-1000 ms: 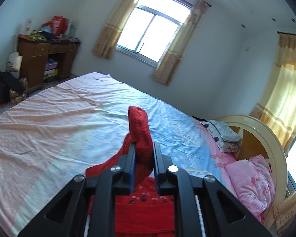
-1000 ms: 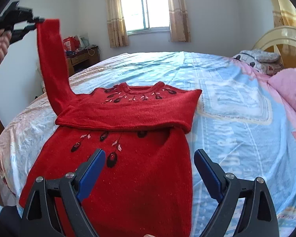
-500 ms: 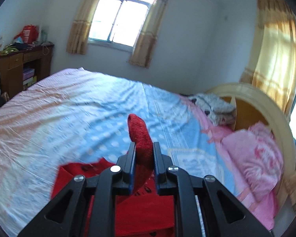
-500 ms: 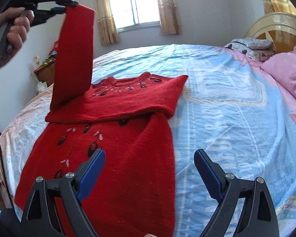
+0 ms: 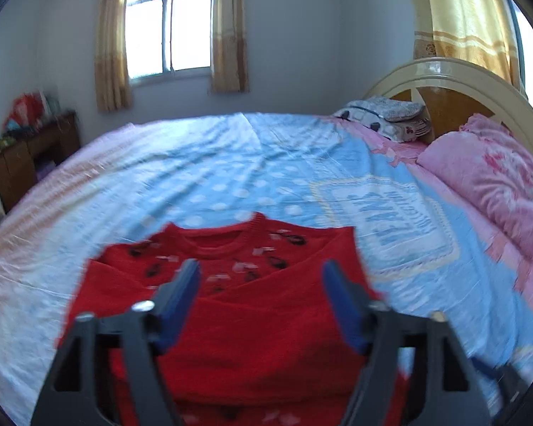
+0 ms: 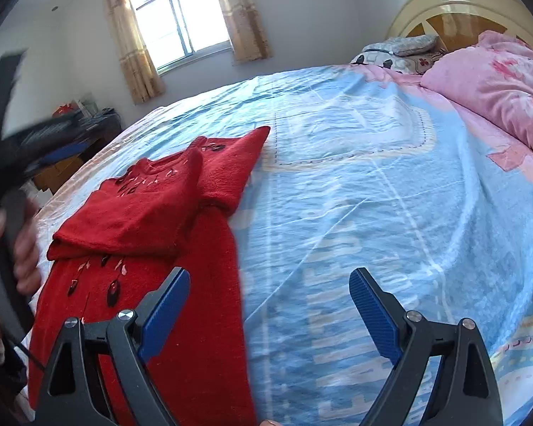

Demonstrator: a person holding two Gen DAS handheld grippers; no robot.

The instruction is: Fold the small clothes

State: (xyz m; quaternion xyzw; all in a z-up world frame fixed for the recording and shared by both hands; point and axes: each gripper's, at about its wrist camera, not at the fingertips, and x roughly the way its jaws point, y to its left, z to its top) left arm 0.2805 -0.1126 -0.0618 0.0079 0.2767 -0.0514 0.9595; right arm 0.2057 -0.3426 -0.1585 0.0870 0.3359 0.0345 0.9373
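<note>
Soft, floppy knit sweater [image 6: 152, 213]; take its hem just below the wide, empty right gripper [image 6: 269, 296]. Left gripper [image 5: 263, 293] is opening, empty.

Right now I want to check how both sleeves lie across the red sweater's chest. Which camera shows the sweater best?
The right wrist view: the red sweater shows sharply from collar down its body, both sleeves folded across the chest. The left wrist view shows the same sweater blurred, with the opening, empty left gripper covering its lower part.
</note>
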